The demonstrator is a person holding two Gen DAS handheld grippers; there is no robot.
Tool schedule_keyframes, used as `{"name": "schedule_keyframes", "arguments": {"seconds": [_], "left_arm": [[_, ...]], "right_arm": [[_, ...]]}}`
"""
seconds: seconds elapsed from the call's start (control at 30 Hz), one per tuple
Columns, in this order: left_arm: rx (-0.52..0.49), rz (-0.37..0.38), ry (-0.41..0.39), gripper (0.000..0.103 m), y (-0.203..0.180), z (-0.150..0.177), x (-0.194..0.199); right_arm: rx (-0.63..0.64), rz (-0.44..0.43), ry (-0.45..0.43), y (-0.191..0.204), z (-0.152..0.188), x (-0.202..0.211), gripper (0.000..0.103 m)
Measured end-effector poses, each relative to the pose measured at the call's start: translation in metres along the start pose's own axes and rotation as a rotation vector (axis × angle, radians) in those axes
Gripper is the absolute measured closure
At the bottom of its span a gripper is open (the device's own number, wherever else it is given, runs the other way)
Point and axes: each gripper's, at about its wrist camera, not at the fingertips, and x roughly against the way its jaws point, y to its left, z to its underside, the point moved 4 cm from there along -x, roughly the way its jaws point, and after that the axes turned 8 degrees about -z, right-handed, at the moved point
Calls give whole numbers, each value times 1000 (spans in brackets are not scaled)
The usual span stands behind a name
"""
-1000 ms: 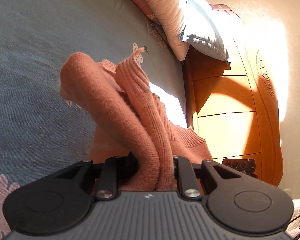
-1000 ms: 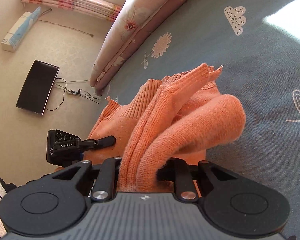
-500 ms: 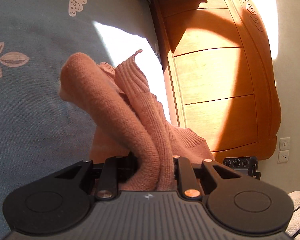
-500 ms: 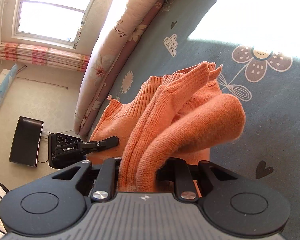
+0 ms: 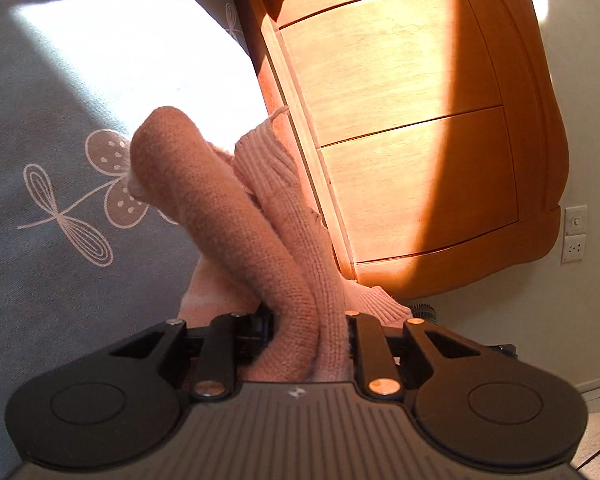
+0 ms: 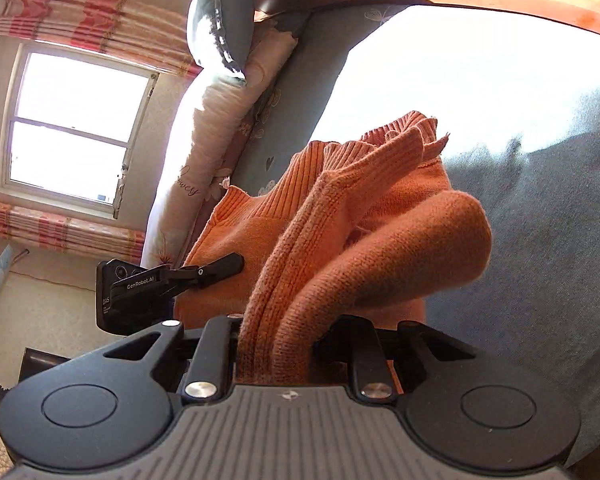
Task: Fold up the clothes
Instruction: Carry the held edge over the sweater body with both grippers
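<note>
Since the earlier frames both views have swung across the bed: the left wrist view, which showed pillows, now faces the wooden headboard (image 5: 400, 128), and the right wrist view, which showed floor, now takes in the window (image 6: 72, 128) and striped curtain (image 6: 92, 28). The grip on the sweater (image 6: 364, 236) looks unchanged.

The left gripper (image 5: 308, 332) pinches 2 bunched folds of the orange knit, one smooth, one ribbed. The right gripper (image 6: 276, 340) pinches a similar thick bundle. The sweater hangs between them above the blue sheet (image 5: 52, 272), printed with white flowers, near the bed's headboard end.

In the right wrist view a grey pillow (image 6: 220, 20) and pale quilt (image 6: 204, 152) lie along the bed's far edge. A bright sun patch washes out part of the sheet.
</note>
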Motion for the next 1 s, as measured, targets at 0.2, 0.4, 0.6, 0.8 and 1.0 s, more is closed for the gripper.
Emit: {"name": "schedule_keyframes", "arguments": {"seconds": [0.2, 0.4, 0.6, 0.8, 1.0], "left_arm": [[-65, 4, 21, 85, -18, -46, -40], [-169, -31, 64, 85, -33, -86, -76], [-220, -98, 96, 85, -15, -107, -98], [-234, -171, 68, 85, 1, -126, -113], [-353, -305, 56, 85, 1, -139, -126]], "right_arm": [[-20, 6, -121, -18, -13, 4, 80], [-41, 55, -204, -34, -16, -5, 80], [6, 170, -190, -56, -6, -7, 80], [-53, 229, -199, -95, 9, 10, 80], [-114, 255, -208, -118, 20, 23, 80]]}}
